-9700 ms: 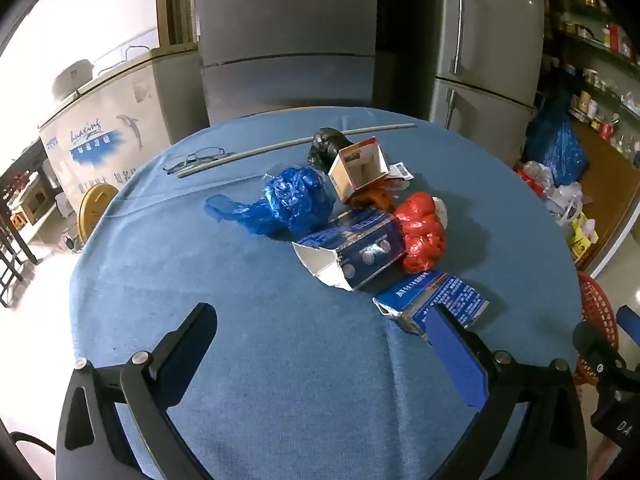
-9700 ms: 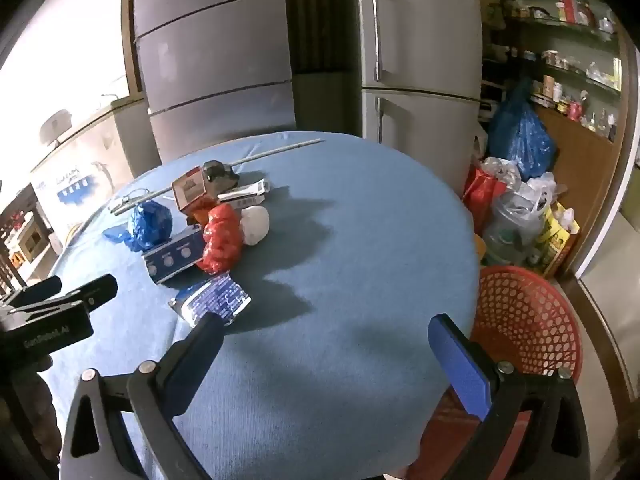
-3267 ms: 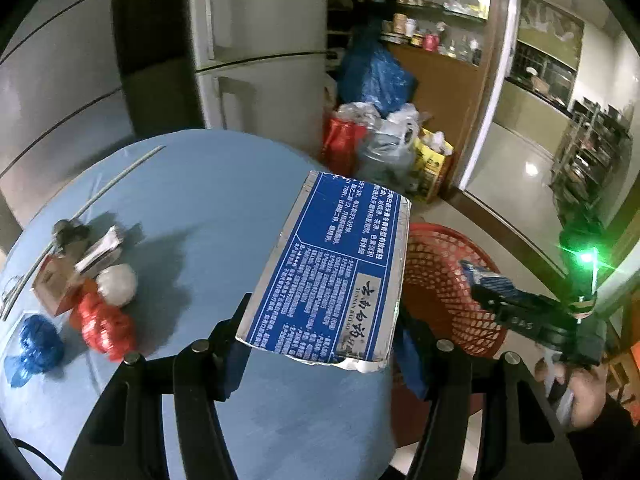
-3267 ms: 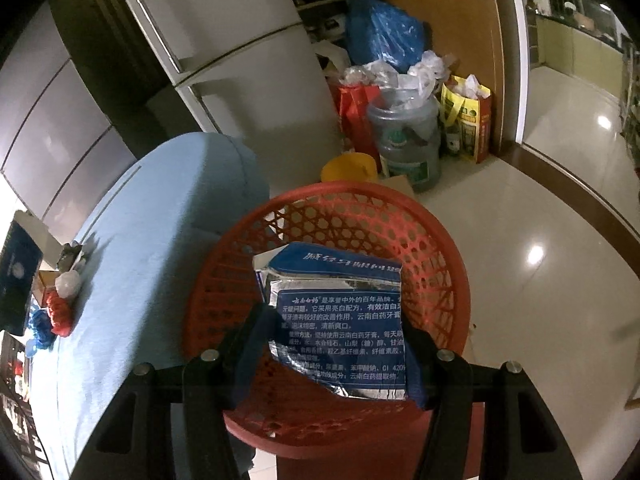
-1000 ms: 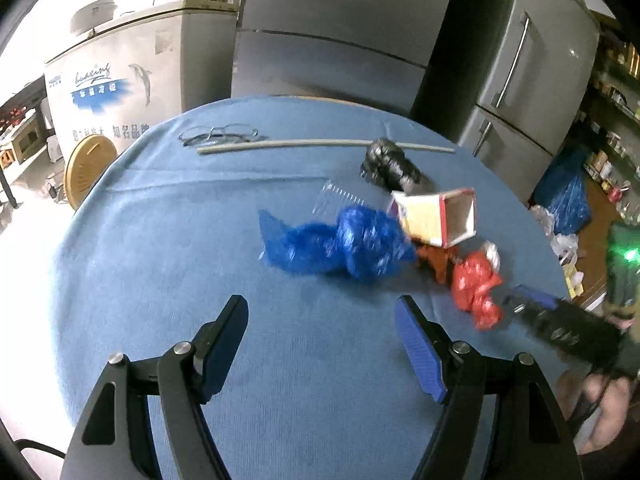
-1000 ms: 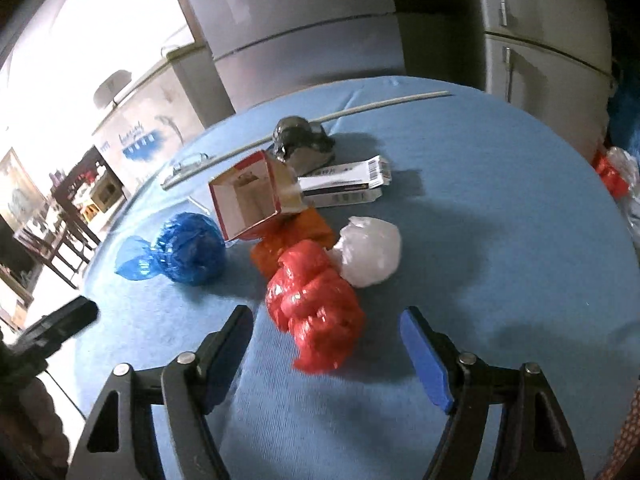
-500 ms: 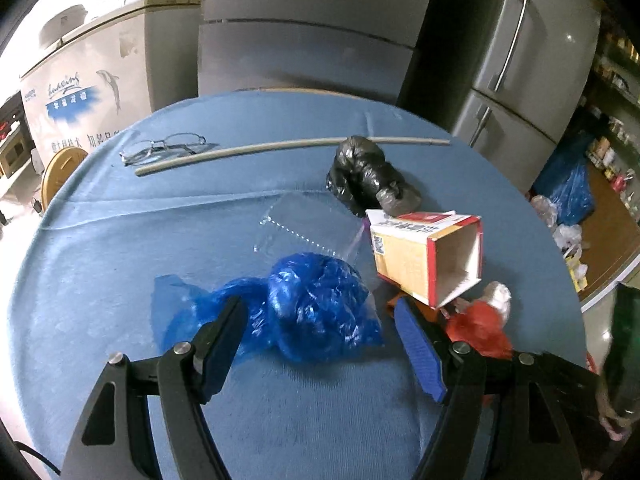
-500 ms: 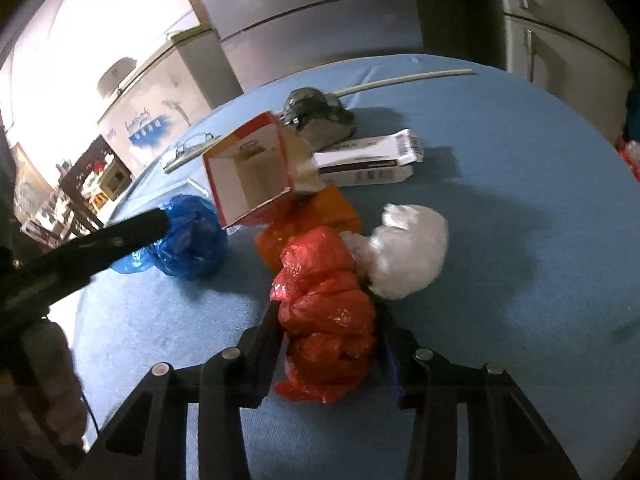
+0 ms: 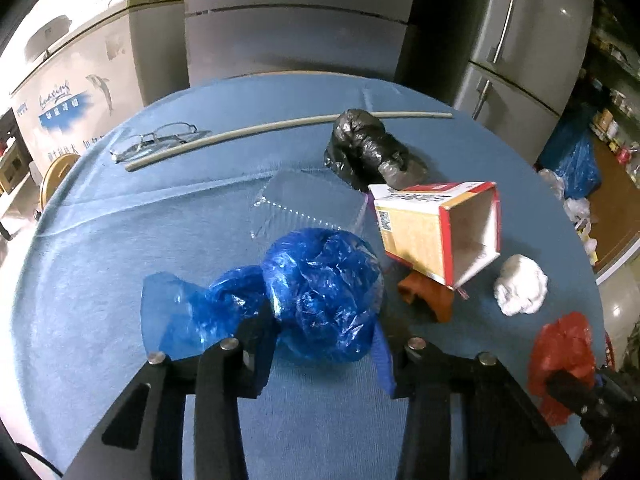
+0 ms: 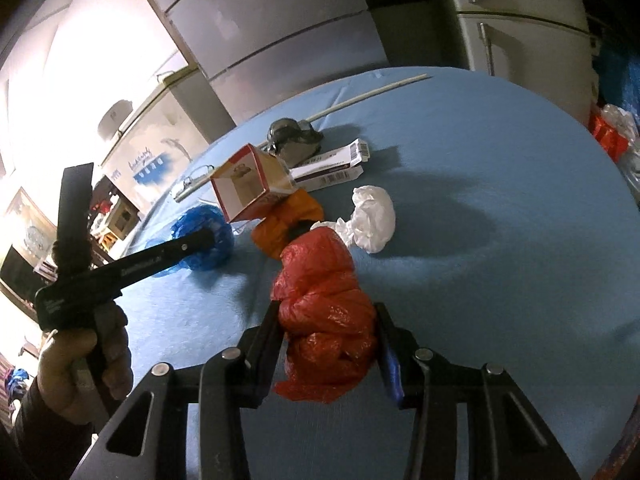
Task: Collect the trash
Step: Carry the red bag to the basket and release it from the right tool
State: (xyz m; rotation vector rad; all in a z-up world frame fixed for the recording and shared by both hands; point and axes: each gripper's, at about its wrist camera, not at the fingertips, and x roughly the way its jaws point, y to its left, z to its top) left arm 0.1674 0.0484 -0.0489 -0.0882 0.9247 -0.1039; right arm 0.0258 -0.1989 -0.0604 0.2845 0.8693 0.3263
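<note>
A round table [image 9: 100, 280] under a blue cloth fills both views, with steel refrigerator doors [image 9: 296, 24] across the top of the frames; at lower centre of the left wrist view the left gripper [image 9: 324, 340], whose fingers have just been closing, is clenched on a crumpled blue plastic bag [image 9: 320, 292] resting on the cloth; at lower centre of the right wrist view the right gripper [image 10: 328, 340], also lately closing, has its fingers pressed to both sides of a red plastic bag [image 10: 324, 312]; a person's hand [image 10: 80, 364] at lower left of that view grips the left tool's handle; just above the bags lie an open red-and-white carton [image 9: 440, 228], an orange bag [image 9: 428, 296] beneath it, a white wad [image 9: 520, 290] to the right, and a black bag [image 9: 368, 148] higher up; a pale rod [image 9: 280, 128] and spectacles [image 9: 160, 140] sit at upper left of the left wrist view.
</note>
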